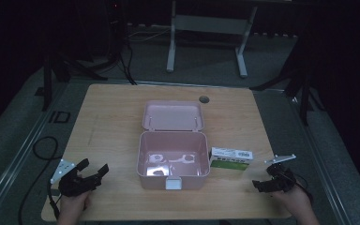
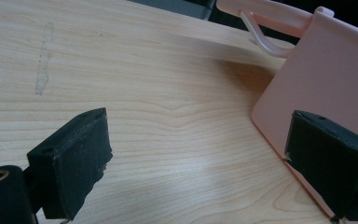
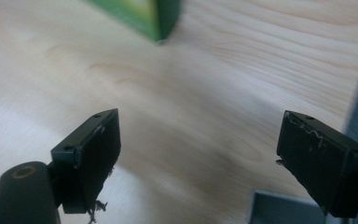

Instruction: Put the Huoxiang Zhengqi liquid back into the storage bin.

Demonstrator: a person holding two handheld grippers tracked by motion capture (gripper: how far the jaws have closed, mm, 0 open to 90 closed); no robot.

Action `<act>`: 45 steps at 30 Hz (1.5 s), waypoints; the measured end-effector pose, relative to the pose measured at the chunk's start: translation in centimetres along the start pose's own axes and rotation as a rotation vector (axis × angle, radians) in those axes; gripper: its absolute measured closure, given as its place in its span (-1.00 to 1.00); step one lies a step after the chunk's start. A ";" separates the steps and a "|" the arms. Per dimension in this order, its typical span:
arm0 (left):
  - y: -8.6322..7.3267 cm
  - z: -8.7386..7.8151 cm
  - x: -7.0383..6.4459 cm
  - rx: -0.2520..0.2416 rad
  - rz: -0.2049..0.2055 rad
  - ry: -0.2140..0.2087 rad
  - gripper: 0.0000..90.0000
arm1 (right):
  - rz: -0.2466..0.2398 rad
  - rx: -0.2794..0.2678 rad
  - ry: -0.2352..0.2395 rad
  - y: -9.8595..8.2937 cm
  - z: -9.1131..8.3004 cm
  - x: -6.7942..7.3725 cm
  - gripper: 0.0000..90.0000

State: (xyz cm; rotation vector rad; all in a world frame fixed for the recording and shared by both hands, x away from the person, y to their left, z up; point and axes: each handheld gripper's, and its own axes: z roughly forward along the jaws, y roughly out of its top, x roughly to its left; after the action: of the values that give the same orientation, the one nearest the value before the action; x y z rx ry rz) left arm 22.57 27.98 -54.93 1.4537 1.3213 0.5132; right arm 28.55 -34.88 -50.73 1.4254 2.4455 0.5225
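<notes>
An open pink box [image 1: 143,159] stands at the middle of the wooden table [image 1: 108,122], its lid [image 1: 172,115] flipped back flat behind it. Pale shapes show on its floor. A small green and white carton [image 1: 231,158] lies just right of the box. My left gripper [image 1: 93,167] rests open near the front left corner, and its own view [image 2: 200,154] shows bare wood between the jaws and the pink box wall [image 2: 317,79] at the right. My right gripper [image 1: 264,178] is open at the front right, holding nothing [image 3: 200,154], with the green carton's corner [image 3: 140,14] ahead of it.
A round cable hole [image 1: 203,99] sits at the table's back edge. A black cable [image 1: 42,150] loops on the floor at the left. A white desk frame [image 1: 171,47] stands beyond the table. The table's right edge [image 3: 354,93] runs close to my right gripper.
</notes>
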 end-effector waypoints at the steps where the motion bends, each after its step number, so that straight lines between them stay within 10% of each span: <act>1: 0.0 0.0 0.0 -0.001 0.000 -0.006 -0.84 | -0.037 0.010 0.025 0.1 0.0 0.0 -0.71; 4: 0.0 0.0 -0.1 -0.003 0.003 -0.016 -0.84 | -0.186 0.080 0.077 0.5 0.2 0.4 -0.71; 22: 0.0 0.0 0.0 -0.005 0.005 -0.013 -0.84 | -0.661 0.299 0.191 2.3 0.8 3.3 -0.72; 45: 0.1 -0.1 0.1 -0.012 0.000 -0.009 -0.84 | -0.888 0.292 0.276 5.3 -0.9 8.2 -0.69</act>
State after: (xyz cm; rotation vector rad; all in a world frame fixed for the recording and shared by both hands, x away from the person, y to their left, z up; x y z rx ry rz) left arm 22.59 28.13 -54.87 1.4453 1.3088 0.5128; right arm 28.40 -25.45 -48.01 0.2146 3.1059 0.1554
